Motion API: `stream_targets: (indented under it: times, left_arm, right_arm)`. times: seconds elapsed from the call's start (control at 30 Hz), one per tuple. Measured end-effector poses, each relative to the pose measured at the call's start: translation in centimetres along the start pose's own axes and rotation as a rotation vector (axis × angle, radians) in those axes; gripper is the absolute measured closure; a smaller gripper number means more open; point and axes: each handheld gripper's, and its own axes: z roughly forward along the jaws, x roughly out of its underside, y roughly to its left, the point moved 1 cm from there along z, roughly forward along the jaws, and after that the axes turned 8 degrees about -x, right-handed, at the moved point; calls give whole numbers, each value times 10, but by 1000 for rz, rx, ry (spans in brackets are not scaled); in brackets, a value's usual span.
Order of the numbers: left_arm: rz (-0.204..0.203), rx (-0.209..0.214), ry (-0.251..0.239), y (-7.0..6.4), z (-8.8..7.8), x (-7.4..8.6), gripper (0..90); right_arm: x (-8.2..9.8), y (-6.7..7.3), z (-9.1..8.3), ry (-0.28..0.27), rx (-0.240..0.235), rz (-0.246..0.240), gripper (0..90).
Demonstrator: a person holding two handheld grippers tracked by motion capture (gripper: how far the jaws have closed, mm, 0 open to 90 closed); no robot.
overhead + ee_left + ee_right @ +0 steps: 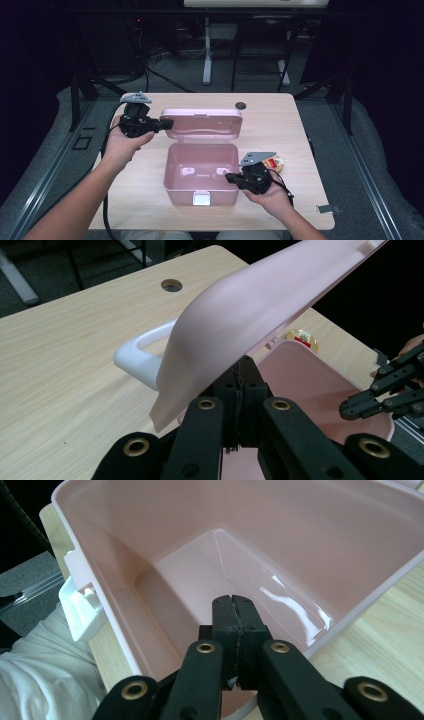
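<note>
Pink storage box [201,172] sits mid-worktop [280,125], w/ lid [201,123] up at the back. Left tool [167,123] has jaws closed, tips at the lid's left edge; can't tell if it's pinched. Right tool [229,177] has jaws closed on nothing, tips over the box's right rim. Small round tin [274,163] lies just right of the box.

a lab-like recording space: a small light wooden bench [280,125] stands on grey carpet [320,125], hemmed in by black curtains [380,75], dark metal frame legs [80,90], loose cables [160,52] and white desk legs [207,55] behind.
</note>
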Motion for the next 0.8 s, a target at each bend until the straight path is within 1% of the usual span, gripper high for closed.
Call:
stream_targets:
  times: [0.53,0.8]
  left_arm:
    - [-24,-18,4,7,7,-1,897]
    - [-20,-22,10,7,9,0,889]
  right_arm:
    - [0,0,0,-5,0,1,900]
    - [1,0,0,-3,2,-1,900]
